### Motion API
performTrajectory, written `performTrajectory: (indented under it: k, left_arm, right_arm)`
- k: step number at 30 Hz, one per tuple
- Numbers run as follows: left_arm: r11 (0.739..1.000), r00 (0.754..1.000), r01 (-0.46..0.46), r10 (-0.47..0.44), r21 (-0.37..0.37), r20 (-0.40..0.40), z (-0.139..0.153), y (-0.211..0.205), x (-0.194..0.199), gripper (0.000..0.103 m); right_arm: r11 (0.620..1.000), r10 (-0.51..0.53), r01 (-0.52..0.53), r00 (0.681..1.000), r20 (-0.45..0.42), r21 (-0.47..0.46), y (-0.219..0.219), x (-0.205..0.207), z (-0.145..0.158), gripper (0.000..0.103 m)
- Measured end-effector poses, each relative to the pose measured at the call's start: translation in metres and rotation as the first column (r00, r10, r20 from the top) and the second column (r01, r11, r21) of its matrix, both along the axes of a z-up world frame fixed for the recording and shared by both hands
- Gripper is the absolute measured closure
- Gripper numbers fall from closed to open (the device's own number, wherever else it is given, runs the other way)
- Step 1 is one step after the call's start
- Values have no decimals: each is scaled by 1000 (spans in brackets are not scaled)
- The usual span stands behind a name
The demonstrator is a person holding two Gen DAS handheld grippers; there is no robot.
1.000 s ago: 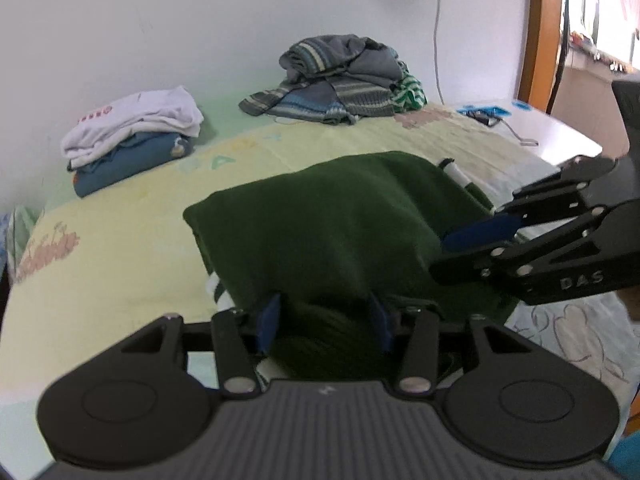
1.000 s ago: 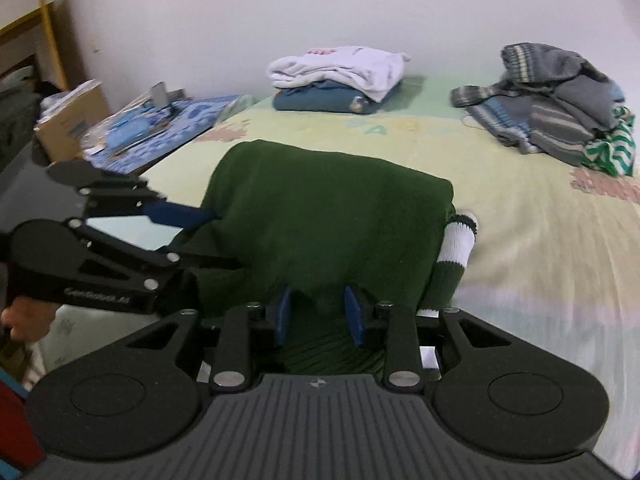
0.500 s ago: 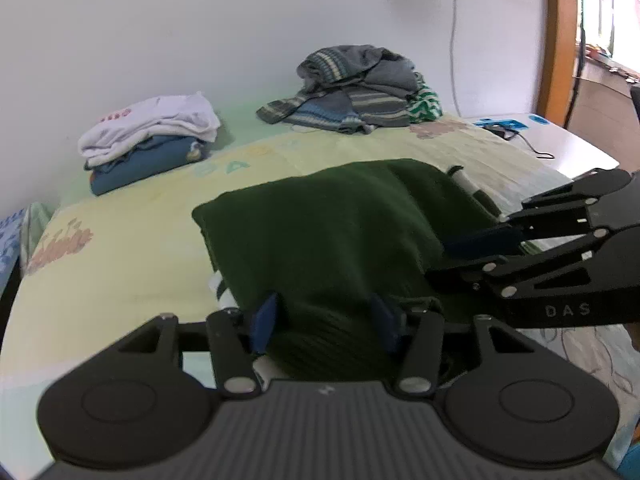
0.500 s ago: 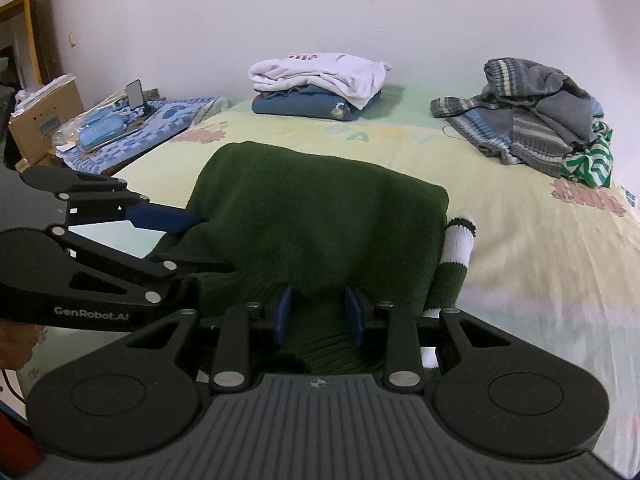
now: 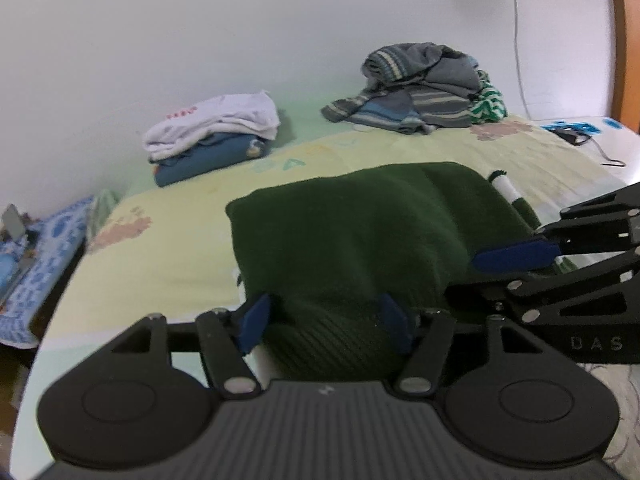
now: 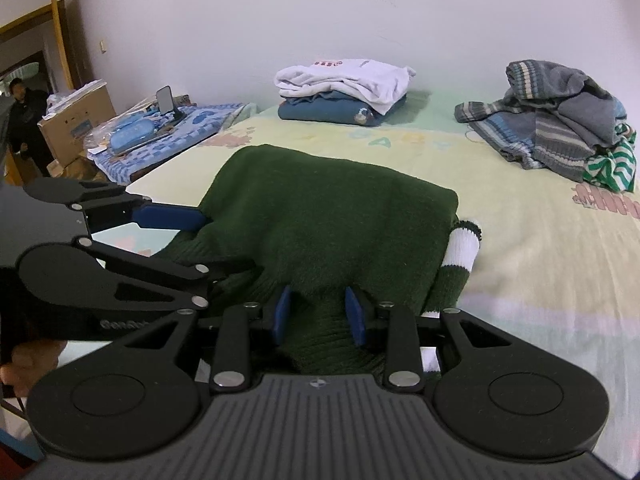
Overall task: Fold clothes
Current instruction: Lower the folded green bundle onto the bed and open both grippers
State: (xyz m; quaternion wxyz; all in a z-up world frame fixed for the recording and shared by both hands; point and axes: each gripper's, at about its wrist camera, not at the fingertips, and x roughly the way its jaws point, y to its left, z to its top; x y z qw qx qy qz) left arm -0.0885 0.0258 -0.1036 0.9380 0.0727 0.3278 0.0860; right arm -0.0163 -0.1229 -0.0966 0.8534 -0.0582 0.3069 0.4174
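Pale yellow cotton with faded cartoon prints covers the bed [image 6: 540,240], the broadest thing here, smooth and flat, and it carries everything else. On it, nearest the cameras, lies the dark green sweater [image 6: 328,208], a thick knit folded into a soft rounded block, its ribbed hem bunched at the near edge and a white-banded cuff [image 6: 460,250] poking out on its right side. What has just changed is at that hem: a second ago the left tool [image 5: 326,316] pinched the rib tightly, and now its jaws are opening, the blue pads standing off either side of the fabric, which sits between them unpressed. The fold, by this reading, is laid down and being let go on that side. The right tool [image 6: 318,312] is clenched as before on the ribbed hem just beside it, pads sunk into the wool, so its release is probably what comes next. Beyond the sweater, against the wall, a loose heap of grey striped knitwear [image 6: 560,120] with a green-and-white striped piece waits unfolded to the sweater's right; to its left a neat stack holds a white shirt on a blue garment [image 6: 344,88], flat and squared. Smallest, left of the sweater past the bed's edge, a phone [image 6: 165,98] stands upright on a blue patterned cloth.
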Motion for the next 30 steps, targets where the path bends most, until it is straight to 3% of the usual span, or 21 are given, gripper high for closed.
performTrajectory:
  k: [3,5,9,13,16,17,20,24,30]
  left_arm:
    - [1000,1000,-22,22,5,-1,0,-1,1,37]
    - [999,999,-42,42,12,2,0,0,1,27]
    - [995,996,-86,86,-51,0,2,8,-2,26]
    - [997,996,-83,83,-3,11,8,3,-4,24]
    - [995,997,-78,77,62,28,14,-5,-6,14]
    - [994,997,-79,77,71,26,13,-7,-5,13]
    - [992,997,-81,79,99,23,9,-11,-3,15]
    - [991,995,-97,94,97,35,11,-11,-4,15]
    - [985,989,-146,142,90,44,15,1,-8,13]
  right_arm:
    - [1000,7,-7,1000,-7,13,-2,1,0,70]
    - [1000,11,-11,1000,-4,19,-3,1,0,70]
    - [1000,19,-19,1000,10,-4,0,-1,2,69]
    - [998,53,-50,996,68,-33,1,-2,17,69]
    - [999,46,-46,993,104,-1,-1,-3,32,63]
    - [999,37,-37,995,89,-3,-1,-1,31,57]
    - [1000,6,-5,1000,23,-26,-1,6,24,57]
    - [999,-34,34,999,-33,-1,-8,11,17,57]
    - [998,-46,44,998,39,52,-7,8,34,57]
